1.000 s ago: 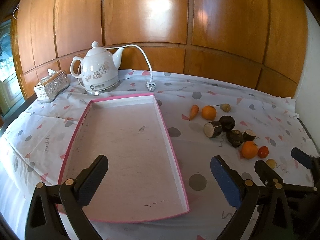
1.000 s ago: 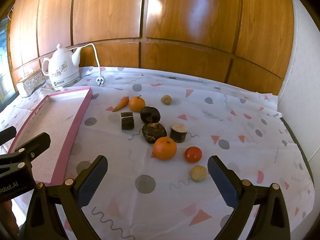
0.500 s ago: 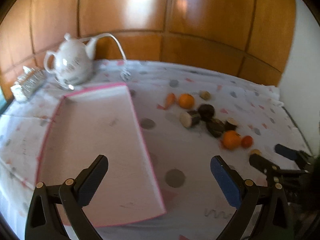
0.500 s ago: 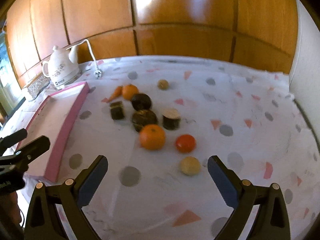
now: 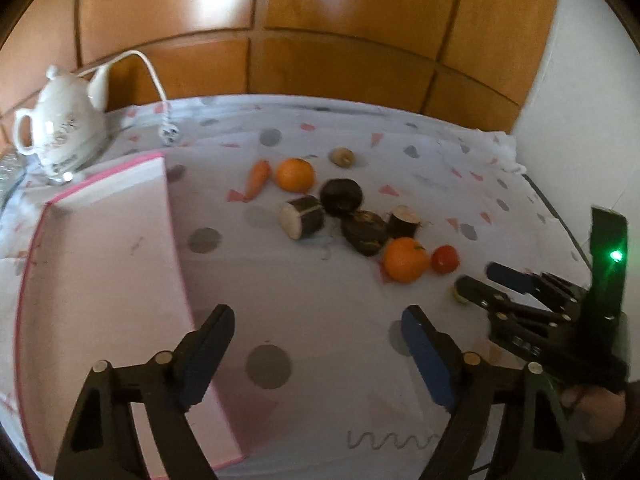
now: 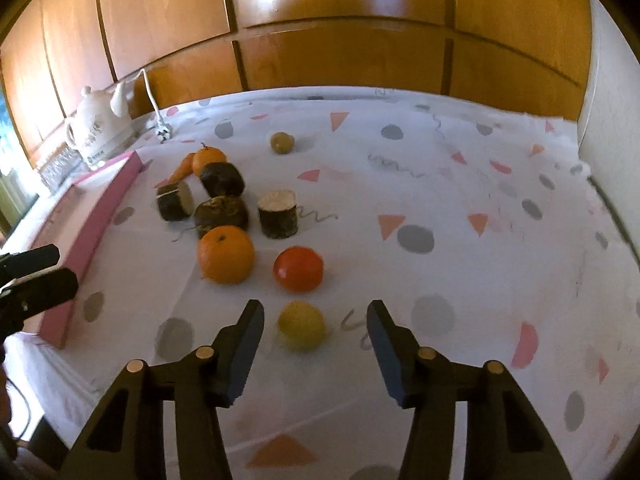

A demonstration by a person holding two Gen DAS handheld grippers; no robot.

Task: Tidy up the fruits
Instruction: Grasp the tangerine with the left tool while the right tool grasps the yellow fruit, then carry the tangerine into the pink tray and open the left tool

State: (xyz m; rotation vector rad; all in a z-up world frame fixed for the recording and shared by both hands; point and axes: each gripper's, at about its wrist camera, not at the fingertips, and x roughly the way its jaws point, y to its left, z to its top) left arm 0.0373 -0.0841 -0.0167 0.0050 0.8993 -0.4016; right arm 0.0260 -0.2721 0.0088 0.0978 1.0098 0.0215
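Yellow fruit sits between the right gripper's wide-open, empty jaws. Left gripper gapes empty too, pink tray at nine o'clock.

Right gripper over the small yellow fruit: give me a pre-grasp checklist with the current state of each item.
1. Right gripper open wide enough for the yellow fruit: ok, both fingers stand apart from it.
2. Fruit centred between the fingers: not ok, it sits nearer the left finger.
3. Neighbours clear of the closing path: ok, the red tomato and the orange lie farther ahead.
4. Fingers low enough to grip: cannot tell from this view.
5. Pink tray has bare room: ok.
6. Left gripper out of the way: ok, open and holding nothing, beside the tray.
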